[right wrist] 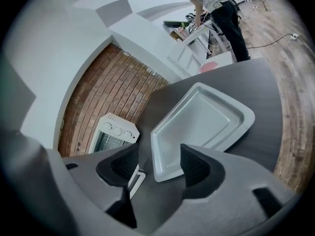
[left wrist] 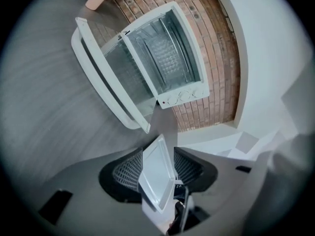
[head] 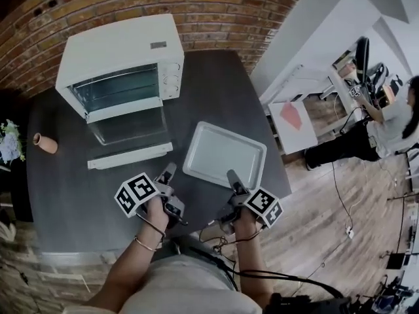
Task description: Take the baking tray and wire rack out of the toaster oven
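Observation:
The white toaster oven [head: 124, 61] stands at the back left of the dark table, its glass door [head: 129, 154] folded down flat. The wire rack [left wrist: 165, 53] sits inside the oven cavity. The pale baking tray [head: 224, 154] lies flat on the table to the right of the door. My left gripper [head: 170, 170] hovers just left of the tray's near corner, jaws open. In the left gripper view the tray [left wrist: 156, 171] shows in the gap between the pads, untouched. My right gripper [head: 231, 175] is open above the tray's near edge [right wrist: 197, 127], holding nothing.
A terracotta cup [head: 45, 142] lies on the table left of the oven, with flowers [head: 8, 142] at the table's edge. The brick wall [head: 196, 12] backs the oven. Right of the table are a white desk [head: 308, 77], a person [head: 393, 116] and floor cables.

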Available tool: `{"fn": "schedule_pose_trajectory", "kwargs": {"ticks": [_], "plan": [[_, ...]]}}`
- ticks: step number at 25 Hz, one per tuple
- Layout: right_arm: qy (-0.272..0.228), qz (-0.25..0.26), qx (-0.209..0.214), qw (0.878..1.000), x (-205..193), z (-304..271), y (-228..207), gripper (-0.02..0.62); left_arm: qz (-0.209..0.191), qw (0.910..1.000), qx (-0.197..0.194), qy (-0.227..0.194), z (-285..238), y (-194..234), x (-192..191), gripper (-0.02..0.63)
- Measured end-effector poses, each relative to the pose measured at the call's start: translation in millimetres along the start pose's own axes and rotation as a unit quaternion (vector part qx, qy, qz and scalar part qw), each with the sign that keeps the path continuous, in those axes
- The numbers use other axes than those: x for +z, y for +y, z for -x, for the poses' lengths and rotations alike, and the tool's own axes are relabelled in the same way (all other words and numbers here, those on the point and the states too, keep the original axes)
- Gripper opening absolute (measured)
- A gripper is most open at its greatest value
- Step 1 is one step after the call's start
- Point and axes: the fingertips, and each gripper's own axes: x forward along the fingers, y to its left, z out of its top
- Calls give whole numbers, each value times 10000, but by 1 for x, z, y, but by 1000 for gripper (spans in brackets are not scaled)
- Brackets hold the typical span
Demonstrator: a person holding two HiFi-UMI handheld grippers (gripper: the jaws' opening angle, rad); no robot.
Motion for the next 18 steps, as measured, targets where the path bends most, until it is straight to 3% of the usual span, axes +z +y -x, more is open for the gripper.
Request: {"fn": "schedule_pose_trajectory", "kwargs": {"ticks": [10,18], "plan": [[530,521,613,9954,-25,-35,73,264,222,9967,-78,-778,43,3,54,178],[998,881,1098,9850,-60,-60,135,256,374,9882,-95,-1479,95,13,103,178]]}}
